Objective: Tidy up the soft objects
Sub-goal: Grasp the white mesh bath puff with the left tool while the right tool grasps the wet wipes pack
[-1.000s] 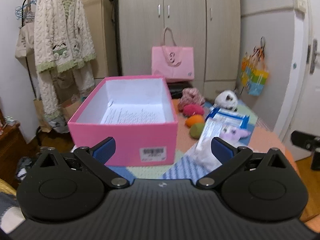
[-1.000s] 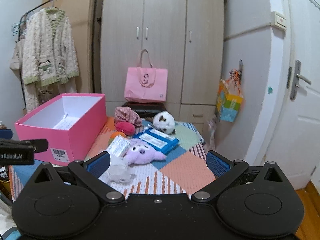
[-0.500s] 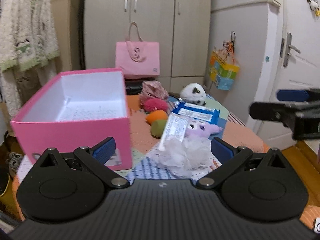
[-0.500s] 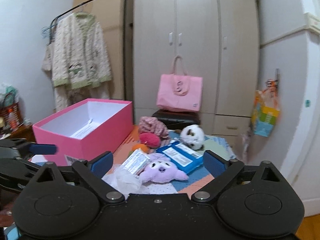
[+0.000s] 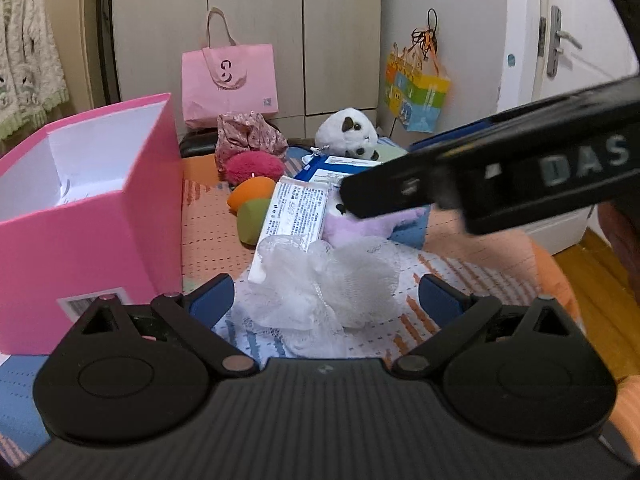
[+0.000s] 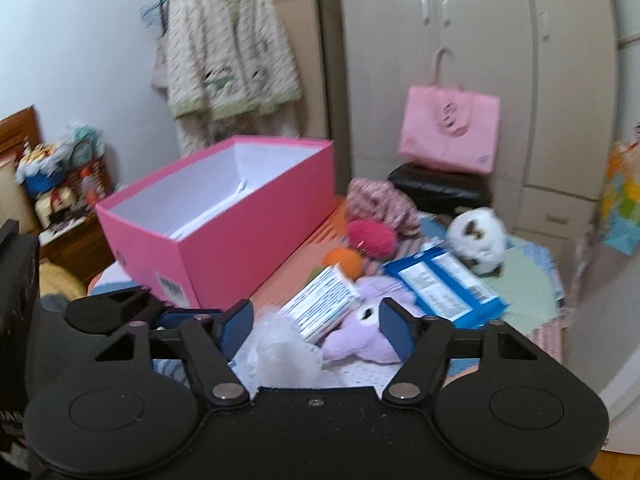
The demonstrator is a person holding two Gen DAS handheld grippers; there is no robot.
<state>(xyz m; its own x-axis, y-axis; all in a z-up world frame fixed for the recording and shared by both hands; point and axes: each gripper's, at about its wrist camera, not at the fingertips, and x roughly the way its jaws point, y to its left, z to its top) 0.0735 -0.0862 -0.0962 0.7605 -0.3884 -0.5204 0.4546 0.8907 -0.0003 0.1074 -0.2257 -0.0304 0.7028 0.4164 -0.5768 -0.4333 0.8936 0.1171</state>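
Note:
A white mesh pouf (image 5: 328,288) lies on the patchwork cover between the fingers of my open left gripper (image 5: 326,300); the pads do not touch it. My right gripper (image 6: 316,330) hovers over the same pouf (image 6: 280,352), a white packet (image 6: 320,304) and a purple plush (image 6: 360,340). Its jaws are closing, with no pad pressing on anything. In the left wrist view the right gripper's finger (image 5: 480,184) crosses the upper right. The open pink box (image 5: 80,208) stands to the left. Behind lie a red fuzzy ball (image 5: 254,166), orange and green balls, a floral cloth (image 5: 248,136) and a white plush (image 5: 352,132).
A blue pack (image 6: 444,288) lies right of the purple plush. A pink bag (image 5: 228,76) leans on the wardrobe behind. A colourful bag (image 5: 416,96) hangs near the door at right. A cardigan (image 6: 228,52) hangs on a rack at left.
Both grippers have come down and closer to the pouf. The right gripper has swung left, crossing the left wrist view, and its jaws have narrowed. The left jaws stay wide.

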